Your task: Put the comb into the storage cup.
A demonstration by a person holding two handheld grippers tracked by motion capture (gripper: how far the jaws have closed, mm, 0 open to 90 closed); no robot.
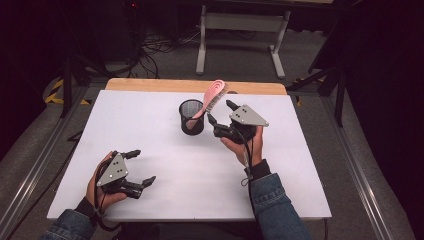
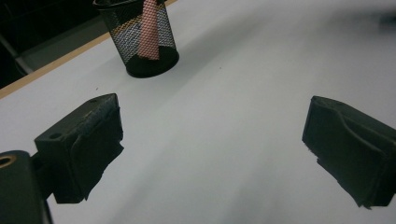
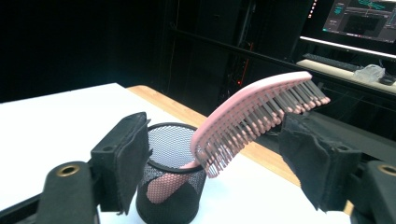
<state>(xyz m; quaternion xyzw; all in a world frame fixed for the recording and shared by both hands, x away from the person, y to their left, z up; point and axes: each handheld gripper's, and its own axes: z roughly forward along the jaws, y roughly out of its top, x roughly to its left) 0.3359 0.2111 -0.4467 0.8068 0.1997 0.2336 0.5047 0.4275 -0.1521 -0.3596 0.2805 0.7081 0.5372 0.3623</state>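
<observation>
Left gripper (image 1: 134, 167) idles wide open and empty at the worktop's (image 1: 165, 165) 7 o'clock; my right gripper (image 1: 220, 112), fingers parted clear of the brush (image 1: 212, 97) leaning in the cup (image 1: 192, 117), should back straight off toward 5 o'clock without nudging it.
</observation>
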